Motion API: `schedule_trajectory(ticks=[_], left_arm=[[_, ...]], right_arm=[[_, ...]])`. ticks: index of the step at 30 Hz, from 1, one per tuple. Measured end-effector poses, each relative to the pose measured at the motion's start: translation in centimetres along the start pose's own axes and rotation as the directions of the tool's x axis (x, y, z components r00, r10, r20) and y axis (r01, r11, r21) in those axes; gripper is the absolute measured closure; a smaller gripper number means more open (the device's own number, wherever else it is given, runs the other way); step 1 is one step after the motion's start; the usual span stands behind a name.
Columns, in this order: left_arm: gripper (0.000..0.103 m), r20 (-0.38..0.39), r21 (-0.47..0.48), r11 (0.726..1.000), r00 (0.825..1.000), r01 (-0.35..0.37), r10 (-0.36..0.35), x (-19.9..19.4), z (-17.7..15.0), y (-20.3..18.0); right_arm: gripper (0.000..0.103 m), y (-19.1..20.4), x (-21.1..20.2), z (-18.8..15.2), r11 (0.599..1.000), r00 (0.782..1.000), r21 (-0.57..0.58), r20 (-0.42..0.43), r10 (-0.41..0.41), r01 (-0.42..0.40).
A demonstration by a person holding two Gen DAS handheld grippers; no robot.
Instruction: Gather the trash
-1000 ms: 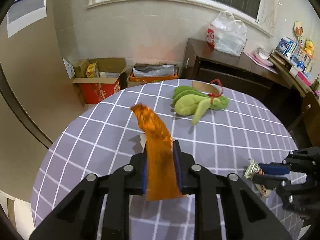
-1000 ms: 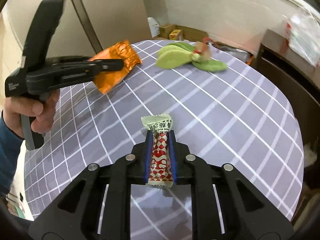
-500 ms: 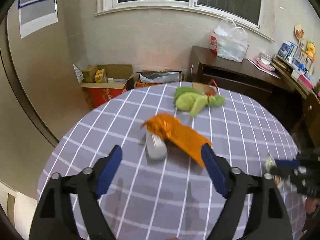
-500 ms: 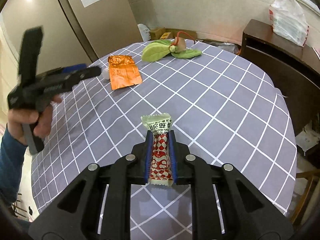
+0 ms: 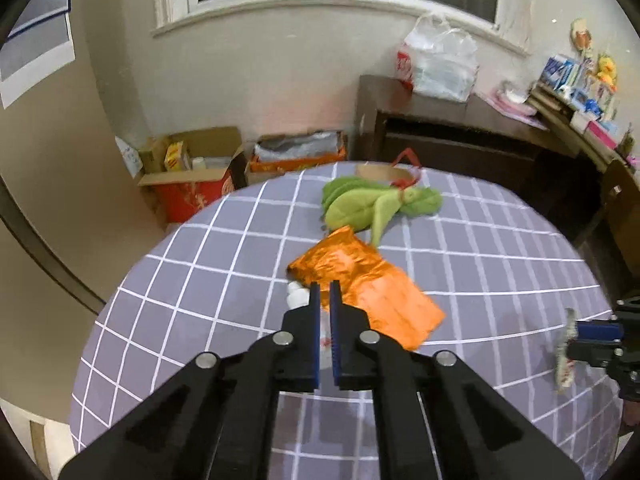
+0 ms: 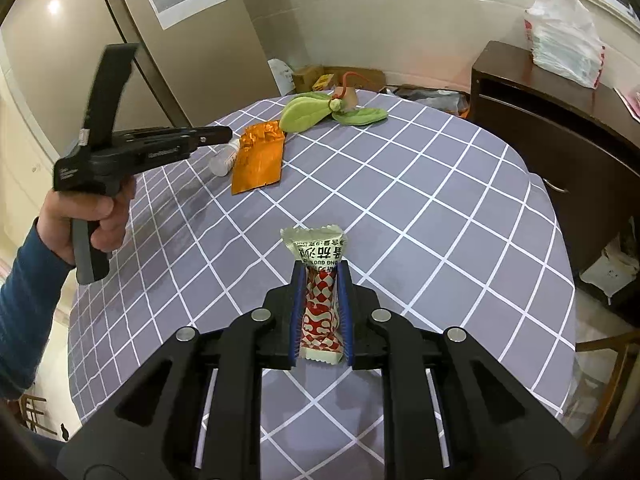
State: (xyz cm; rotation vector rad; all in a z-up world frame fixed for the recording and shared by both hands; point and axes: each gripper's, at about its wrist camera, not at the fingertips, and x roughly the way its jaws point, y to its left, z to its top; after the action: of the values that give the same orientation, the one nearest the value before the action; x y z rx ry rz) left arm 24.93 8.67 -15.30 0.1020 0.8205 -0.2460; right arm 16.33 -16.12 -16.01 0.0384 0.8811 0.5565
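Orange foil wrapper (image 5: 366,294) beside green plush (image 5: 376,206): light, crinkly, slippery; pinch at edge. Left hand-held gripper (image 5: 325,294) just closed, empty; right hand-held gripper (image 6: 320,280) clamping snack wrapper (image 6: 320,280)

- The left claw (image 5: 325,294) is matte black plastic, with two angular linkage arms and narrow blue ribbed pads (image 5: 315,312) lining its fingers.
- Round silver screws sit at its pivots.
- The right claw (image 6: 321,280) is built alike: black arms, blue pads, silver screws.
- From the side, the left claw has a pistol-style handle with small white lettering.
- The left hand (image 6: 90,216) emerges from a dark blue sleeve (image 6: 28,304).
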Motion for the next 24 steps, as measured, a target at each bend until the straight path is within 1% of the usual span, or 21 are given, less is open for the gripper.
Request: schedule_trajectory(ticks=[1, 2, 3, 4, 5, 6, 7, 8, 10, 13, 14, 15, 16, 17, 18, 19, 21, 24], left_arm=[[0.099, 0.003, 0.008, 1.0, 1.0, 0.001, -0.001, -0.2, 0.0, -0.3], [0.097, 0.004, 0.018, 1.0, 1.0, -0.015, 0.015, -0.3, 0.1, -0.6], [0.09, 0.002, 0.022, 0.999, 0.999, -0.033, 0.033, -0.2, 0.2, -0.7], [0.078, -0.003, 0.022, 0.999, 0.999, -0.044, 0.044, 0.0, 0.4, -0.7], [0.044, -0.004, 0.02, 0.998, 0.998, -0.059, 0.059, 0.3, 0.6, -0.7], [0.018, 0.001, 0.017, 0.997, 0.997, -0.079, 0.079, 0.5, 0.8, -0.8], [0.016, 0.011, 0.019, 0.996, 0.996, -0.092, 0.092, 0.8, 1.0, -0.8], [0.016, 0.008, 0.025, 0.996, 0.996, -0.088, 0.088, 1.0, 1.2, -0.8], [0.016, -0.023, 0.051, 0.995, 0.996, -0.082, 0.084, 2.0, 1.7, -1.3], [0.016, -0.065, 0.117, 0.987, 0.991, -0.11, 0.118, 4.1, 2.2, -2.0], [0.022, -0.084, 0.124, 0.987, 0.99, -0.099, 0.11, 4.8, 2.3, -2.0], [0.044, -0.116, 0.117, 0.991, 0.991, -0.059, 0.073, 5.6, 2.2, -1.8], [0.044, -0.131, 0.102, 0.994, 0.99, -0.038, 0.051, 5.9, 2.0, -1.5], [0.049, -0.124, 0.096, 0.995, 0.991, -0.033, 0.045, 5.7, 1.9, -1.4], [0.057, -0.121, 0.098, 0.995, 0.992, -0.027, 0.039, 5.5, 1.8, -1.4], [0.062, -0.115, 0.103, 0.995, 0.993, -0.02, 0.032, 5.2, 1.8, -1.4], [0.064, -0.124, 0.105, 0.994, 0.992, 0.003, 0.01, 4.8, 1.5, -1.6], [0.064, -0.116, 0.125, 0.992, 0.993, -0.003, 0.018, 4.2, 0.9, -2.2]], right_arm=[[0.087, 0.0, -0.1, 0.0, 1.0, 1.0, 0.001, 0.001, 0.001, -0.001], [0.087, 0.0, -0.1, -0.1, 1.0, 1.0, 0.001, 0.003, 0.001, -0.001], [0.087, 0.0, -0.3, -0.1, 1.0, 1.0, 0.003, 0.005, 0.001, -0.001], [0.087, 0.0, -0.4, -0.2, 1.0, 1.0, 0.004, 0.007, 0.001, -0.001], [0.087, 0.0, -0.6, -0.2, 1.0, 1.0, 0.004, 0.01, 0.001, -0.001], [0.087, 0.0, -0.8, -0.2, 1.0, 1.0, 0.005, 0.013, 0.001, -0.001], [0.087, -0.1, -1.0, -0.3, 1.0, 1.0, 0.005, 0.015, -0.003, 0.002], [0.087, -0.2, -1.2, -0.3, 1.0, 1.0, 0.004, 0.017, -0.005, 0.005], [0.087, -0.5, -1.5, -0.4, 1.0, 1.0, 0.011, 0.021, -0.014, 0.013], [0.087, -0.9, -1.9, -0.5, 0.999, 0.999, 0.025, 0.027, -0.024, 0.023], [0.087, -1.0, -2.0, -0.4, 0.999, 0.999, 0.027, 0.028, -0.027, 0.026], [0.087, -1.0, -2.0, -0.4, 0.999, 0.999, 0.029, 0.028, -0.028, 0.027], [0.087, -1.0, -2.0, -0.4, 0.999, 0.999, 0.03, 0.027, -0.029, 0.028], [0.087, -0.9, -1.9, -0.3, 0.999, 0.999, 0.028, 0.024, -0.028, 0.027], [0.087, -0.8, -1.7, -0.3, 0.999, 1.0, 0.025, 0.015, -0.027, 0.026], [0.087, -0.6, -1.4, -0.2, 0.999, 1.0, 0.023, 0.006, -0.029, 0.028], [0.087, 0.0, -0.6, -0.1, 0.999, 1.0, 0.012, -0.008, -0.03, 0.03], [0.087, 1.2, 0.8, 0.3, 1.0, 0.999, -0.017, -0.025, -0.025, 0.025]])
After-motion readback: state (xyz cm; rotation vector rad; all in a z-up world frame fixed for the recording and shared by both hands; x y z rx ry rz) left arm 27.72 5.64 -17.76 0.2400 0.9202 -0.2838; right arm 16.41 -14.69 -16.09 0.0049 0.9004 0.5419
